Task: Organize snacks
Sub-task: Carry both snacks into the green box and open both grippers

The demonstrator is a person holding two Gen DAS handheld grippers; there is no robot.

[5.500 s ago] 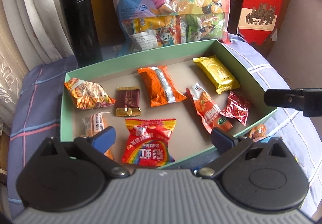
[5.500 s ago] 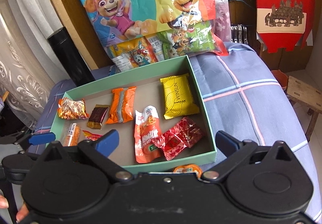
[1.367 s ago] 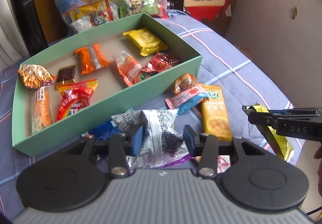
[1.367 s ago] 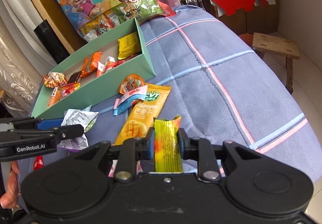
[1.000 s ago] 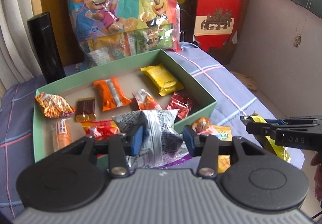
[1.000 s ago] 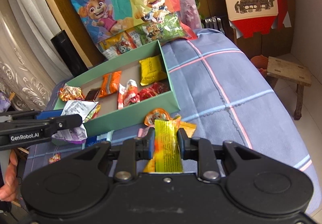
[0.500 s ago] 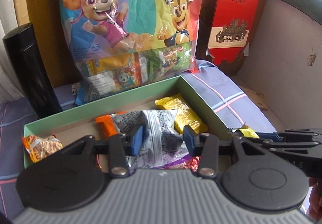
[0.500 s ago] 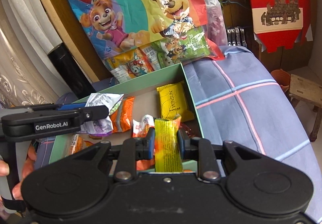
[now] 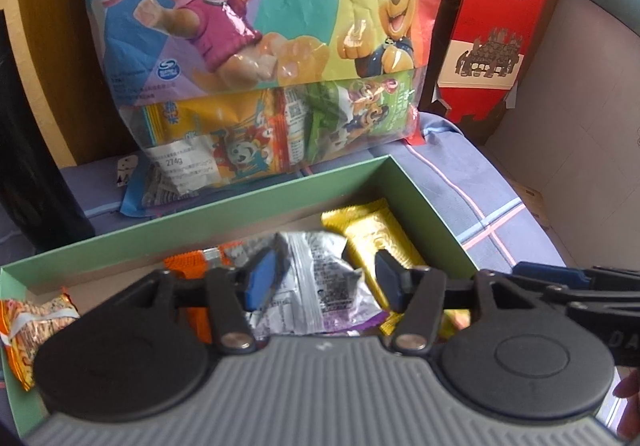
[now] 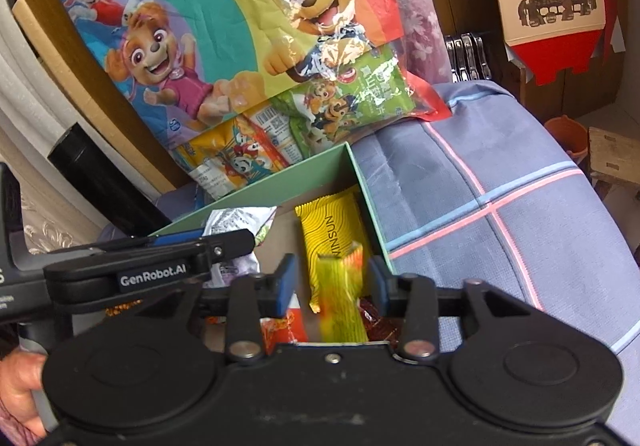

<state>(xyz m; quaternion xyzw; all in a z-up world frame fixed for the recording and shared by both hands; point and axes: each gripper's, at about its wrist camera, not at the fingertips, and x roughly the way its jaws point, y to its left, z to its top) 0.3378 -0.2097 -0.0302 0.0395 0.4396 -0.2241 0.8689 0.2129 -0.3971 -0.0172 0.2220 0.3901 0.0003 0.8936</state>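
1. Setting: a bed or couch under a blue checked cloth (image 10: 500,181). A large cartoon-dog snack bag (image 9: 256,45) leans at the back, a red paper carton (image 9: 496,25) to its right. Landmark for all positions: the green box (image 9: 224,211), in front of the bag.

2. Left end of the box: a crinkled orange-patterned packet (image 9: 32,322). Next toward the middle, an orange packet (image 9: 188,264).

3. Left gripper (image 9: 322,280), over the box middle: jaws parted wide, pads clear of the silver-and-purple wrapper (image 9: 320,282) lying between them. Judged released, or just about to drop into the box.

4. Right of that wrapper: a gold packet (image 9: 372,234) against the box's right wall.

5. Right gripper (image 10: 330,286), over the box's right end: jaws apart, neither pad touching the yellow-green sachet (image 10: 340,294), which is motion-blurred above the gold packet. Judged falling free.

6. Handling, judged: both items are light, thin foil or film, crushable and slick. Pinch at a flat sealed end, lightly. Contents may be brittle.
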